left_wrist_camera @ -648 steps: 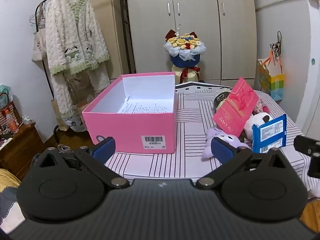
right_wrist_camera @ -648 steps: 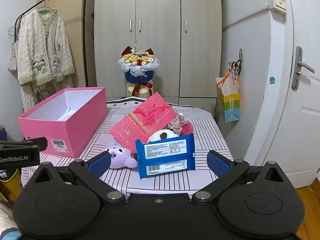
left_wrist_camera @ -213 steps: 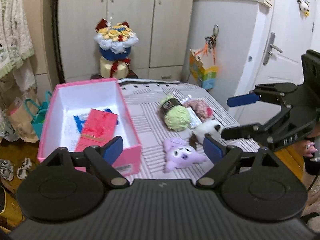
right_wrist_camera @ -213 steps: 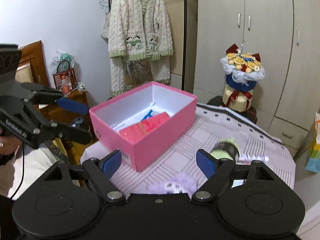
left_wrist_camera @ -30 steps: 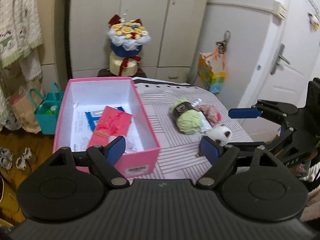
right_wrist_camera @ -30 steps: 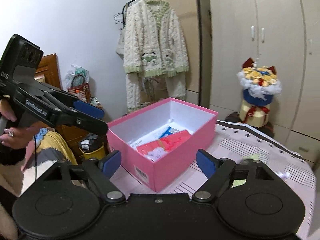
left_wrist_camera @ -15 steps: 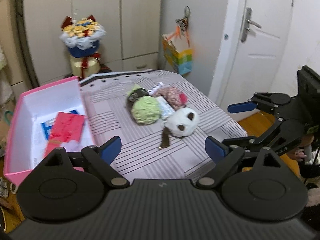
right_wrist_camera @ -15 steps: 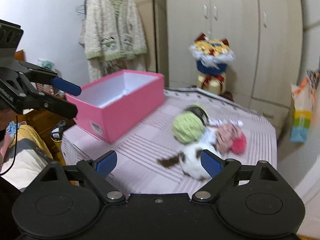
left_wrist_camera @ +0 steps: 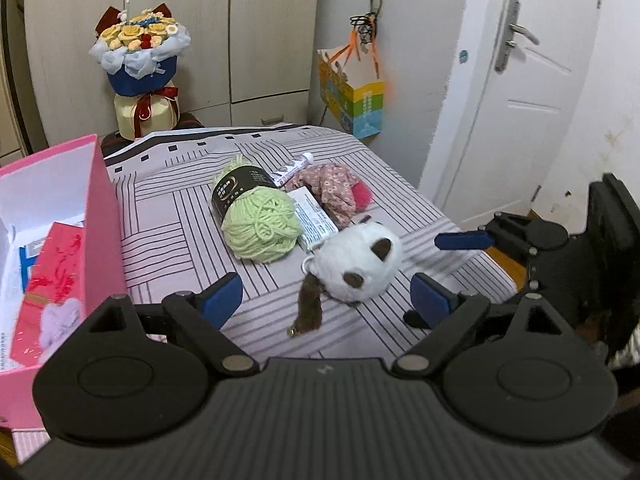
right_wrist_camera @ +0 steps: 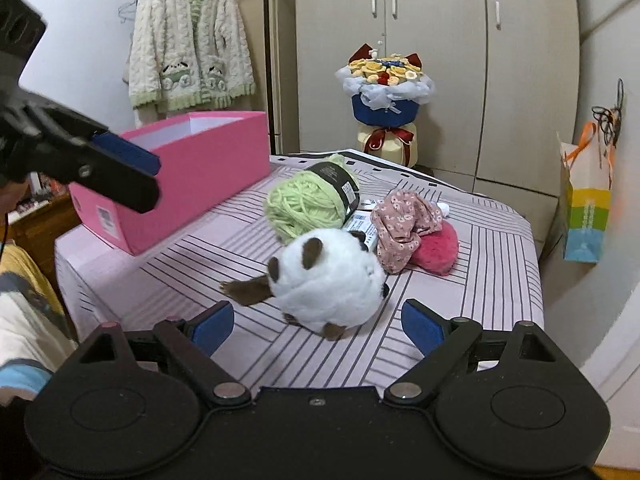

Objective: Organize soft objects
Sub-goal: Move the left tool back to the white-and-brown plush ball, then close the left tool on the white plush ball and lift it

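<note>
A bedroom with a striped tablecloth (right_wrist_camera: pixel 480 264) over the table, and both our grippers hanging spread above a heap of soft things.

Our right gripper (right_wrist_camera: pixel 318 322) holds its fingers wide apart and empty, the white panda plush (right_wrist_camera: pixel 328 276) lying on the cloth between and just ahead of them; our left gripper (left_wrist_camera: pixel 326 294) is likewise spread and grips nothing, the same panda plush (left_wrist_camera: pixel 356 264) near its tips; behind the panda we see a green yarn ball (right_wrist_camera: pixel 308 200) touching a white carton (left_wrist_camera: pixel 316 220), with a floral cloth (right_wrist_camera: pixel 404 220) draped against a pink furry piece (right_wrist_camera: pixel 438 252); the pink box (right_wrist_camera: pixel 192 180) stands at the table's far side, holding a red packet (left_wrist_camera: pixel 52 276); a bouquet (right_wrist_camera: pixel 386 92) stands before the wardrobe (right_wrist_camera: pixel 440 40).
</note>
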Motion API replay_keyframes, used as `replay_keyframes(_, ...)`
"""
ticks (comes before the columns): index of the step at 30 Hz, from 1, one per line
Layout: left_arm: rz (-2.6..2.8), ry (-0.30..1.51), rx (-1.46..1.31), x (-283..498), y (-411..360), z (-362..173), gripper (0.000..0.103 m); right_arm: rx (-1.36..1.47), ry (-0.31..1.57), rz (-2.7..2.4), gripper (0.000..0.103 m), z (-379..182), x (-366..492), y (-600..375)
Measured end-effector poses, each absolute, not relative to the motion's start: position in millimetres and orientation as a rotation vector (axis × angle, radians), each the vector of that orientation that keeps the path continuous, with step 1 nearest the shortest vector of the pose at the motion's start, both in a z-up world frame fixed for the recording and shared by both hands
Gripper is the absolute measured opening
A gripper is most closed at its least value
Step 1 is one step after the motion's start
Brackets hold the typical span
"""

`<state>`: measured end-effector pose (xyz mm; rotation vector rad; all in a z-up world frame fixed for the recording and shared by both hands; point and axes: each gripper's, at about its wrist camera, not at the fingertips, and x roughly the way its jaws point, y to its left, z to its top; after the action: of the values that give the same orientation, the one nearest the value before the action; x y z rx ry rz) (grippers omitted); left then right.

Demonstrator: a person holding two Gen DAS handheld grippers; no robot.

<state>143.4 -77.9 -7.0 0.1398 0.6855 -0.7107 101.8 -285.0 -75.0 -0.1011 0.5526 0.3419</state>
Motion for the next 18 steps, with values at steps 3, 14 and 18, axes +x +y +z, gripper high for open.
replay_keyframes(3,-0.7,0.687,0.118,155,-88,-21,0.091,-0.112,0.545,0.33,0.093,-85,113,-282)
replay_keyframes(14,-0.763,0.775,-0.026,193,-120,-67,0.089,0.001,0.61,0.3,0.093,-109,146,-275)
replay_keyframes(18,-0.748,0.77,-0.066,197,-125,-79,0.088,0.007,0.598,0.275,0.093,-111,150,-267)
